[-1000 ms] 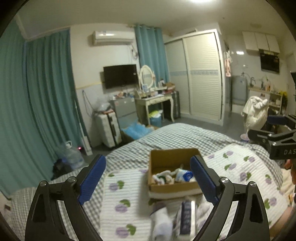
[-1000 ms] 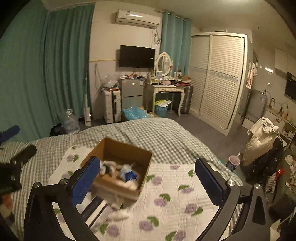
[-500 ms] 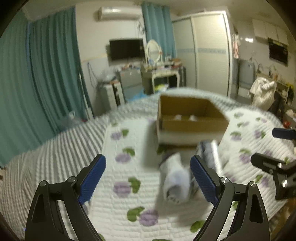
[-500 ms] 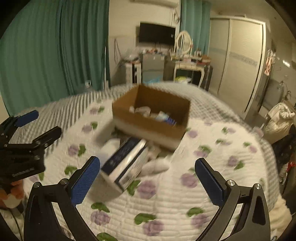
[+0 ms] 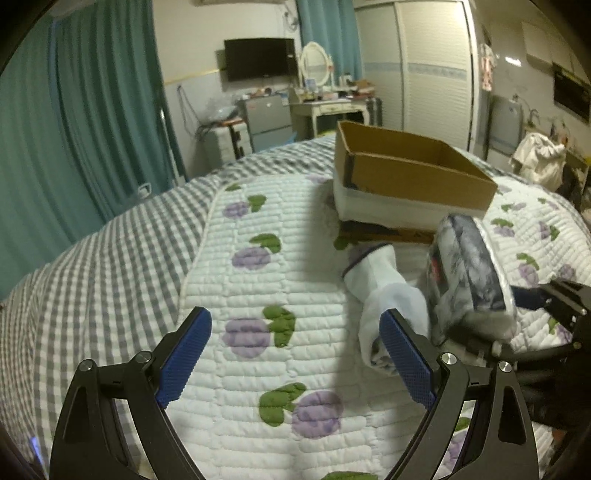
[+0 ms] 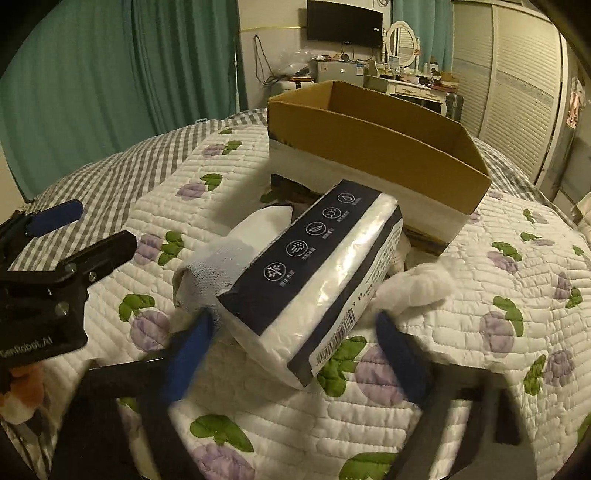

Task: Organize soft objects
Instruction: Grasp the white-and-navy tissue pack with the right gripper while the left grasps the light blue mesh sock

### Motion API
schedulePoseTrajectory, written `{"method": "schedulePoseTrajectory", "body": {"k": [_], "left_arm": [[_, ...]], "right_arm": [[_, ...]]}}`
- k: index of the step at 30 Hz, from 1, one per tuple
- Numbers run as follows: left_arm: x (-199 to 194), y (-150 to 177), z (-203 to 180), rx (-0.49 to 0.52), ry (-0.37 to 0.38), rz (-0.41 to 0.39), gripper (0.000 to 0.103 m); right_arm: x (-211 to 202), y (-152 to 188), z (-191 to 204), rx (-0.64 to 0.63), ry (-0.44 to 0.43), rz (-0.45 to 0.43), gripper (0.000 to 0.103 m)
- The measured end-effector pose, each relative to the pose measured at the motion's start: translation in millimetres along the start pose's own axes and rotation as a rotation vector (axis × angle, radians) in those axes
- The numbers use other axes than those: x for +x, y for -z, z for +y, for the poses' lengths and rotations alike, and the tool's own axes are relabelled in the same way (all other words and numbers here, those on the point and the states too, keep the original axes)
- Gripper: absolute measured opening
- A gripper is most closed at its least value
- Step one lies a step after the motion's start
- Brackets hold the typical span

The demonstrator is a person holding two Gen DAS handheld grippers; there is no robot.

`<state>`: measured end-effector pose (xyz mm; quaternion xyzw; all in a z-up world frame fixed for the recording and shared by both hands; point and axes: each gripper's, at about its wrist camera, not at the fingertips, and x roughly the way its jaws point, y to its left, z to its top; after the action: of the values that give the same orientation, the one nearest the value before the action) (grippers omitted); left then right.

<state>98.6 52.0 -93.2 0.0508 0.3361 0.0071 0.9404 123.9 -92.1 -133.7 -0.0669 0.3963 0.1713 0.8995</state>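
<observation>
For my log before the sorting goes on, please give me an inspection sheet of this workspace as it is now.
Surface: bed with a quilted flower blanket over a grey checked cover.
Job's things: wrapped tissue pack lying tilted on the blanket; rolled white sock touching its left side; white fluffy wad at its right; cardboard box behind, contents hidden.
Clutter: a dark flat thing under the box, unclear.
Grippers: right tool open, fingers either side of the pack's near end, blurred; left tool open, over bare blanket beside the sock.
Cables: wires on the far wall near the TV.
Surroundings: teal curtains, wardrobe, dressing table.
</observation>
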Motion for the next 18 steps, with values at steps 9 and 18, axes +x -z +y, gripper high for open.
{"method": "schedulePoseTrajectory", "body": {"k": [9, 18], "left_arm": [[21.6, 8.2, -35.1, 0.038, 0.117, 0.070, 0.092], [61.5, 8.1, -66.9, 0.073, 0.137, 0.126, 0.066]], "right_arm": [[-23.4, 11.8, -27.0, 0.038, -0.054, -0.039, 0.043], [-34.9, 19.7, -43.0, 0.050, -0.076, -0.056, 0.041]]}}
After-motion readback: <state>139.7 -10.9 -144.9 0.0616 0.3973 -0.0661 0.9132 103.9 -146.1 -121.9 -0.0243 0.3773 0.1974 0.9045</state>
